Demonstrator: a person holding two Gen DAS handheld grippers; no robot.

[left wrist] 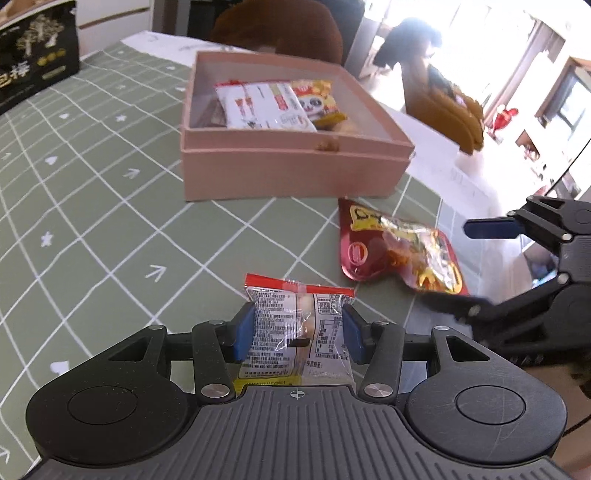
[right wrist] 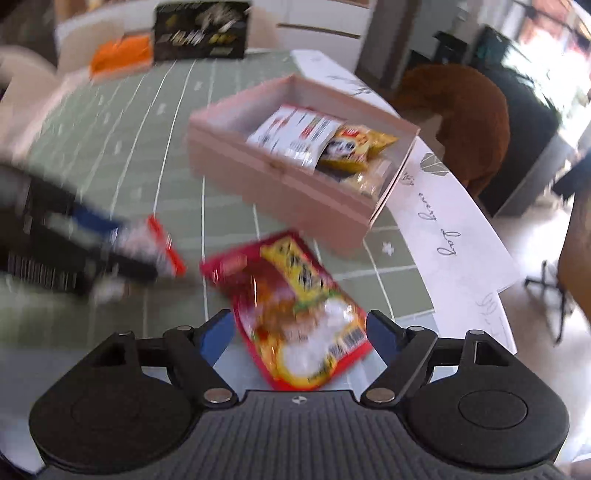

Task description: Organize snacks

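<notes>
A small clear snack packet (left wrist: pixel 295 325) with a red top edge sits between the blue pads of my left gripper (left wrist: pixel 299 326), which is shut on it just above the green checked tablecloth (left wrist: pixel 110 206). A red and yellow snack bag (left wrist: pixel 402 251) (right wrist: pixel 299 306) lies flat on the cloth to the right. My right gripper (right wrist: pixel 301 332) (left wrist: pixel 458 266) stands open with its fingers astride the near end of this bag, the pads not pressing it. Beyond both stands an open pink box (left wrist: pixel 288 173) (right wrist: pixel 280 192) holding several packets. The left gripper (right wrist: pixel 122 240) shows blurred in the right wrist view.
A black printed carton (left wrist: pixel 37 55) (right wrist: pixel 201 31) stands at the far side of the table, an orange thing (right wrist: pixel 122 55) beside it. A white lettered cloth (right wrist: pixel 443 229) covers the table's right edge. Brown chairs (right wrist: pixel 469 122) (left wrist: pixel 277 29) stand behind the box.
</notes>
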